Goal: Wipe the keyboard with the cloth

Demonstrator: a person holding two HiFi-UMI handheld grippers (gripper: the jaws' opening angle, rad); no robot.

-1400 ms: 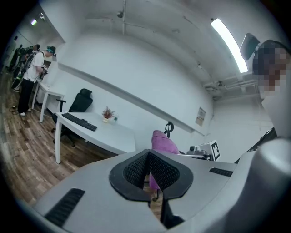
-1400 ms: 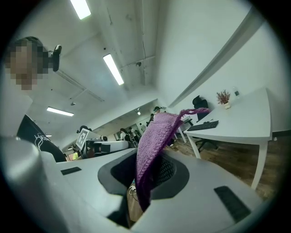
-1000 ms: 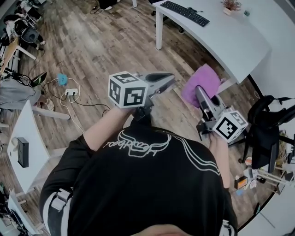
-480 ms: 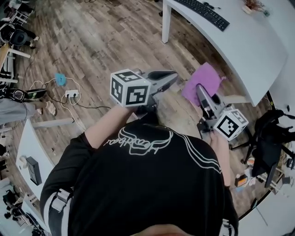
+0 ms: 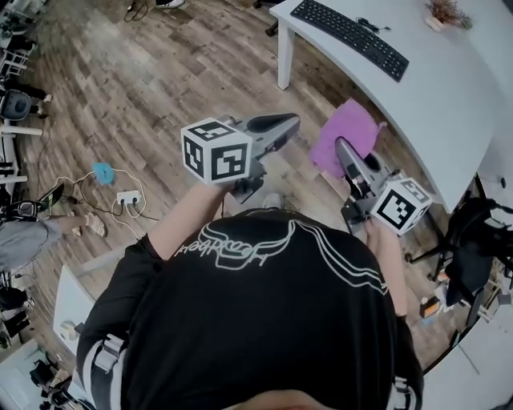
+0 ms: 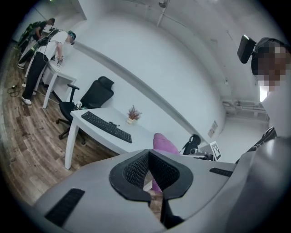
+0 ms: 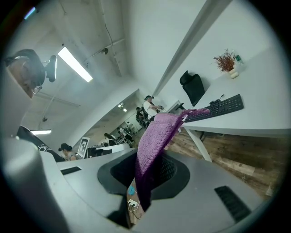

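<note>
A black keyboard (image 5: 349, 37) lies on a white desk (image 5: 449, 104) at the upper right of the head view, also seen as the keyboard (image 6: 106, 127) and the keyboard (image 7: 217, 109) from the grippers. My right gripper (image 5: 343, 150) is shut on a purple cloth (image 5: 346, 136), which hangs from its jaws short of the desk edge; the cloth (image 7: 153, 145) fills the middle of the right gripper view. My left gripper (image 5: 287, 126) is shut with nothing in it, held over the wood floor left of the cloth (image 6: 163, 146).
A small potted plant (image 5: 446, 14) stands on the desk beyond the keyboard. A black office chair (image 6: 88, 98) sits behind the desk. A power strip (image 5: 128, 196) with cables lies on the floor at left. A black bag (image 5: 474, 240) hangs at the right.
The view has shifted toward the desk: the keyboard and desk now sit lower and closer in the head view. Both grippers keep their pose, the right still holding the cloth.
</note>
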